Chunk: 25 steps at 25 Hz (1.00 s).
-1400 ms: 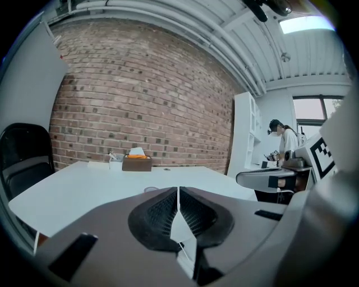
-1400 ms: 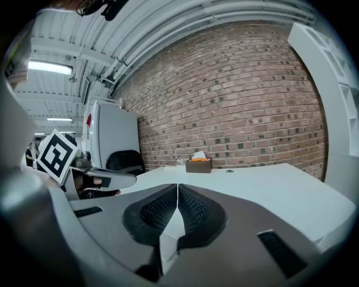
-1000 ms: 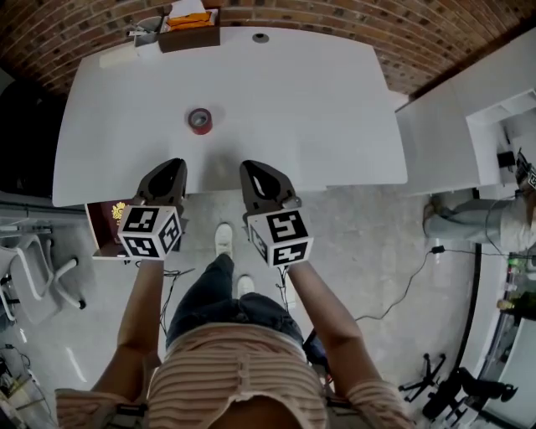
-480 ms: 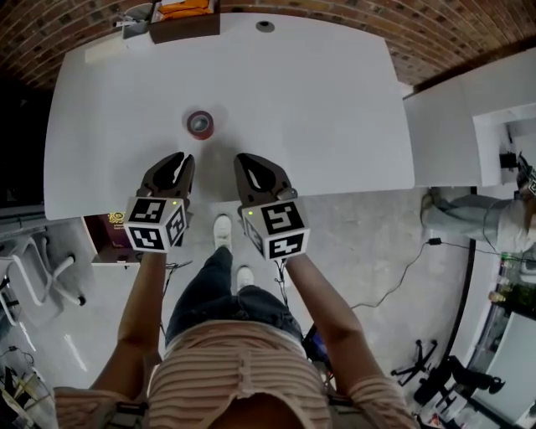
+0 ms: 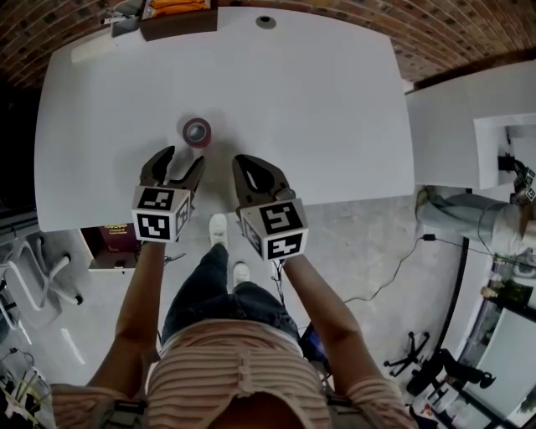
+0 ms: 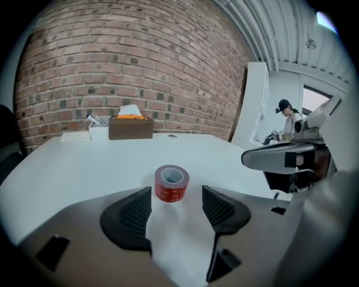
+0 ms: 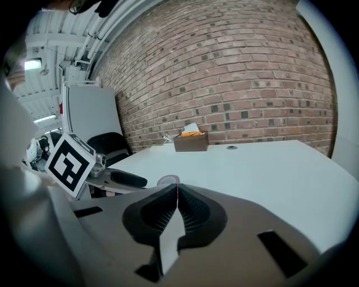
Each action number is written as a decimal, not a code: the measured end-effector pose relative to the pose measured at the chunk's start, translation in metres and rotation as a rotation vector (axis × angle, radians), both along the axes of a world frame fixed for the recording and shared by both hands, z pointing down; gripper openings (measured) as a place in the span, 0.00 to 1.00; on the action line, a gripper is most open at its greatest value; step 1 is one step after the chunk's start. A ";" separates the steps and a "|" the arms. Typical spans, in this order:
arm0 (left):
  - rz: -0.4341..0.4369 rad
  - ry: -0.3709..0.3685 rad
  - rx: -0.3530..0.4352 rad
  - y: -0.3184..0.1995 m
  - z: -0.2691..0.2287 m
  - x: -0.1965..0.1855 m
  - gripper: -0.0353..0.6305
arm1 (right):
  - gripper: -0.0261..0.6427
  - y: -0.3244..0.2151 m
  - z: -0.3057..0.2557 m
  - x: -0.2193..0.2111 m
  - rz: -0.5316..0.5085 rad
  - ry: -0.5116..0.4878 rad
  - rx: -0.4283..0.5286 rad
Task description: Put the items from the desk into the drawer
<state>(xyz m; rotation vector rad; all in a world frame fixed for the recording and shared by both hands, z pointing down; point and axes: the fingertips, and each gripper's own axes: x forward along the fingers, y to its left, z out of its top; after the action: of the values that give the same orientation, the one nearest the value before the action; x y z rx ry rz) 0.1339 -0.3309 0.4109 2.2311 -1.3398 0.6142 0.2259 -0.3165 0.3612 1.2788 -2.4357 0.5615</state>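
Observation:
A red tape roll lies flat on the white desk. My left gripper hovers over the desk's near edge. Its jaws have just been opening and now stand open and empty. In the left gripper view the tape roll lies just beyond the fingertips, in line with the gap, and the left gripper touches nothing. My right gripper is shut on nothing, beside the left one. In the right gripper view the right gripper hides most of the tape roll. An open drawer below the desk's left end holds a dark red booklet.
A brown tissue box and a small white holder stand at the desk's far left edge, a cable hole at the far middle. A second white desk stands to the right. Chair legs are on the floor at left.
Both grippers moved forward over the desk's near edge towards the tape roll. The left jaws went from shut to open. The right jaws stayed shut.

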 end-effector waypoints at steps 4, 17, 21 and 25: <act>0.020 -0.014 -0.035 -0.009 0.011 0.004 0.50 | 0.07 -0.007 0.002 -0.003 -0.002 0.008 -0.008; 0.068 -0.041 -0.091 -0.028 0.030 0.004 0.51 | 0.07 -0.016 0.016 -0.013 0.004 0.034 -0.038; 0.077 -0.053 -0.088 -0.025 0.034 -0.004 0.51 | 0.07 -0.008 0.021 -0.023 0.002 0.043 -0.044; 0.083 -0.053 -0.081 -0.028 0.034 -0.004 0.51 | 0.07 -0.007 0.027 -0.026 0.006 0.048 -0.055</act>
<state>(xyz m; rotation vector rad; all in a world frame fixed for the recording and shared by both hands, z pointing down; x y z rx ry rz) 0.1304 -0.3584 0.4448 2.2277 -1.2301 0.7492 0.1994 -0.3240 0.3883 1.2627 -2.3620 0.5892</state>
